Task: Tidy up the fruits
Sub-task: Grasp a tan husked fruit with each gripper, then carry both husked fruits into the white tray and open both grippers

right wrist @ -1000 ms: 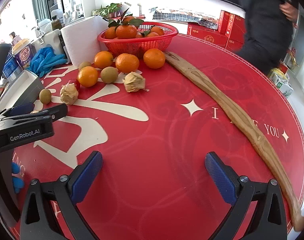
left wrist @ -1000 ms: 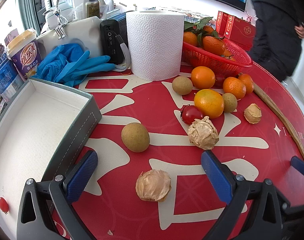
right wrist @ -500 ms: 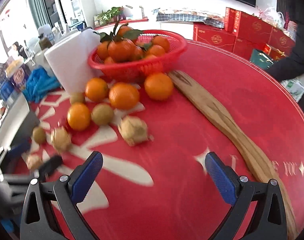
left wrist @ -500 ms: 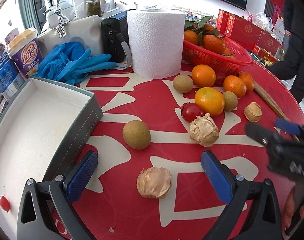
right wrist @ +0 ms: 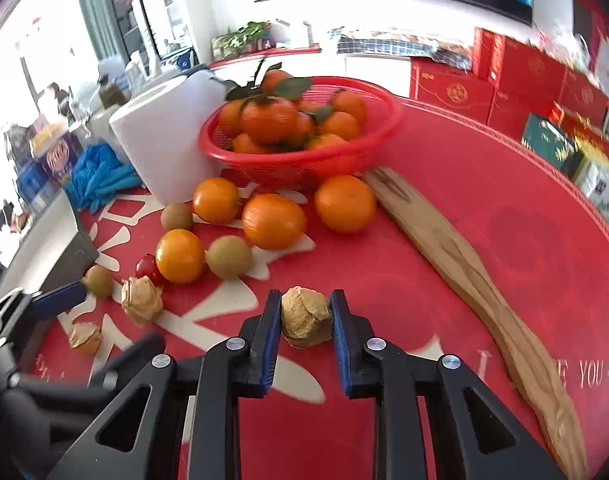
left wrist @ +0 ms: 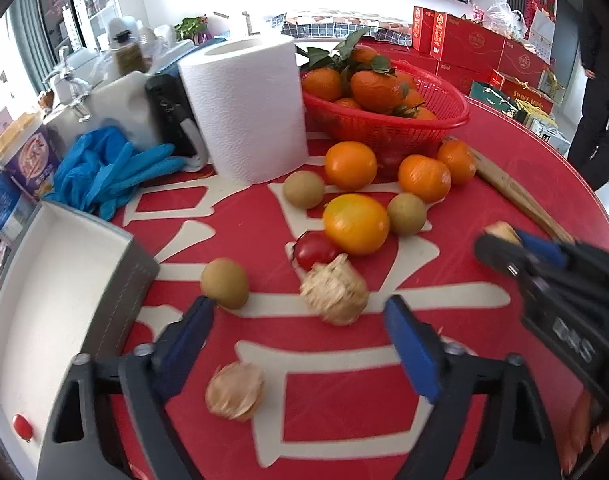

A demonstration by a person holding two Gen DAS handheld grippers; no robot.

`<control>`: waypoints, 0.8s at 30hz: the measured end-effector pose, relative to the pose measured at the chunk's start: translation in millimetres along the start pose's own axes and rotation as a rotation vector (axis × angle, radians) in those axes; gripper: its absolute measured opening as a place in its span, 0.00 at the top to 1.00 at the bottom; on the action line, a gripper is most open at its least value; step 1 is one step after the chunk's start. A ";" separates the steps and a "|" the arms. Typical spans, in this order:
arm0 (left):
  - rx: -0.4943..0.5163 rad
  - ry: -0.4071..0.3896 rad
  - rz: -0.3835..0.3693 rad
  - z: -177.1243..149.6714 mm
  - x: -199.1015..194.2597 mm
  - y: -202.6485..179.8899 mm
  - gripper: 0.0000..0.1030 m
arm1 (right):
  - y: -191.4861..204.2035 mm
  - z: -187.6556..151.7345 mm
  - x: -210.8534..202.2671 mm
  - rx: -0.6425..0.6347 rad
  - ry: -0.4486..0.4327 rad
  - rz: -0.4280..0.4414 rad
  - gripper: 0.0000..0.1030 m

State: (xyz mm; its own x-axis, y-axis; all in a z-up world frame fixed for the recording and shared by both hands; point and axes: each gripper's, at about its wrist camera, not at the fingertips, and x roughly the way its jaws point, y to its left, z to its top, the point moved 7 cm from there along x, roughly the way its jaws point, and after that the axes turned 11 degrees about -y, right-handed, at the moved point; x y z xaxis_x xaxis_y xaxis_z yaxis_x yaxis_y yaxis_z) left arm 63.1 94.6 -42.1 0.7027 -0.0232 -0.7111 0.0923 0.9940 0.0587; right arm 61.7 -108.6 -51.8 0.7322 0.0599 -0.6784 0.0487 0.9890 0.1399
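Right gripper: jaws have just been closing, pads now pressed on both sides of a papery husked fruit resting on the red tablecloth; left gripper: jaws have just been narrowing, still apart, gripping nothing; second husked fruit sits between its fingertips, just ahead; small brown fruit touches left pad; white box further left

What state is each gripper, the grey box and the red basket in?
Right gripper: jaws just closed around a papery husked fruit, pads touching it.
Left gripper: jaws just narrowed, open, nothing gripped; a husked fruit ahead between them.
Grey box: open, one small red fruit inside.
Red basket: upright, heaped with oranges.
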 end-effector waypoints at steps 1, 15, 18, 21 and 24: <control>-0.020 0.003 -0.015 1.8 2.5 -1.0 0.35 | -3.9 -2.3 -4.5 0.013 0.002 0.007 0.76; -0.041 -0.118 -0.031 11.0 -57.7 22.0 0.73 | 2.0 -2.5 -31.5 0.035 -0.001 0.094 0.76; -0.064 -0.156 0.009 11.1 -79.5 48.2 0.73 | 24.7 1.0 -34.5 0.017 -0.003 0.140 0.76; -0.089 -0.184 0.082 3.6 -97.9 85.0 0.73 | 58.2 4.9 -34.1 -0.010 0.009 0.211 0.76; -0.111 -0.183 0.153 -7.8 -108.5 125.0 0.73 | 100.5 8.6 -29.9 -0.045 0.023 0.284 0.76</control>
State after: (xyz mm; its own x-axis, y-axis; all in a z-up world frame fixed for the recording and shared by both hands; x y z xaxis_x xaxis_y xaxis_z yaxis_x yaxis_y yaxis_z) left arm -7.2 222.2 36.9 0.8197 0.1193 -0.5603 -0.0955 0.9928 0.0717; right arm 50.6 -12.1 -11.2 0.6964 0.3381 -0.6330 -0.1865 0.9370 0.2953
